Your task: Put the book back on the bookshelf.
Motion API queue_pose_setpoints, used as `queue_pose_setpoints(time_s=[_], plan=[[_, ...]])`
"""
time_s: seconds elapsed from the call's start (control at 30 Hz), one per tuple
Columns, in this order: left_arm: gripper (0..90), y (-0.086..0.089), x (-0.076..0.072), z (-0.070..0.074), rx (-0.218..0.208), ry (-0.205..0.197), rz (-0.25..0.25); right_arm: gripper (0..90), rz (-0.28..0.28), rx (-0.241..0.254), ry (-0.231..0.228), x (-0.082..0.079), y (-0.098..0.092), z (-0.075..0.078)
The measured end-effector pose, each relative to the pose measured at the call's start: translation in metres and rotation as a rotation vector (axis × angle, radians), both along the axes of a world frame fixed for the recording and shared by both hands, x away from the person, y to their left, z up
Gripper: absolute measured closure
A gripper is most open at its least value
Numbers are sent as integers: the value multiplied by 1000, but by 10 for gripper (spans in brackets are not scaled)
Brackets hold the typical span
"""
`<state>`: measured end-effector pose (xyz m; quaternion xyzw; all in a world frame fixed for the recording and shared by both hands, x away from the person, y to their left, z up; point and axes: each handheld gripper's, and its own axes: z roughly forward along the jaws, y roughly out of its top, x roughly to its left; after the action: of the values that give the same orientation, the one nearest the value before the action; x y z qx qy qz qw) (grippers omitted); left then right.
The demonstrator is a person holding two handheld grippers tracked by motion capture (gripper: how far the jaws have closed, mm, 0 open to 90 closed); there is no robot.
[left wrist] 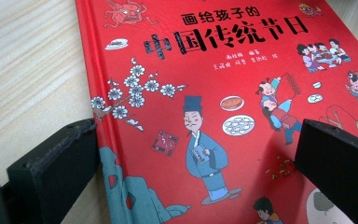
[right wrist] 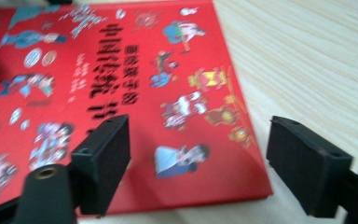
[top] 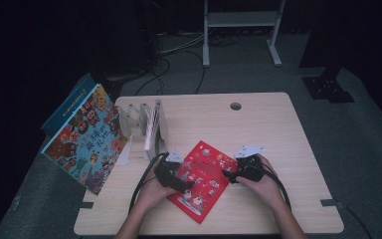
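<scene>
Nearest, both tongs hover at a red book (top: 202, 179) lying flat on the worktop (top: 278, 124). Left tongs (top: 185, 183) gape over its left edge, one jaw above bare wood, the other above the cover, gripping nothing. Right tongs (top: 227, 175) stand open astride the opposite edge; the blur leaves contact unclear, probably none. Beyond the left tongs stands a clear rack (top: 142, 119), and farther off a big picture book (top: 85, 139) leans.

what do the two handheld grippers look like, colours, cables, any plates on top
Both grippers are black. The left gripper and right gripper each carry a pale grey three-cornered plate on top and trail a black cable back along the forearm. Their jaws are blocky, matte black with squared ends. No sleeves show on the forearms.
</scene>
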<state>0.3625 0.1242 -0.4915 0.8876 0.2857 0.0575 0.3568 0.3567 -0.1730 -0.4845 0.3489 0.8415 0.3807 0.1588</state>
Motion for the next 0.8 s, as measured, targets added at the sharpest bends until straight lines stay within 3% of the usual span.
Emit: queue_pose_setpoints(time_s=[0.17,0.3,0.53,0.8], plan=[[0,0,0,0,0,0,-1,207,1,39,60,12,-5,-8],[0,-1,0,0,4,3,0,201,36,63,96,14,-8,-10],[0,-2,1,1,14,8,-6,197,48,78,98,12,-10,-12],[0,-9,-1,2,27,14,-30,188,38,71,98,-6,-15,-12]])
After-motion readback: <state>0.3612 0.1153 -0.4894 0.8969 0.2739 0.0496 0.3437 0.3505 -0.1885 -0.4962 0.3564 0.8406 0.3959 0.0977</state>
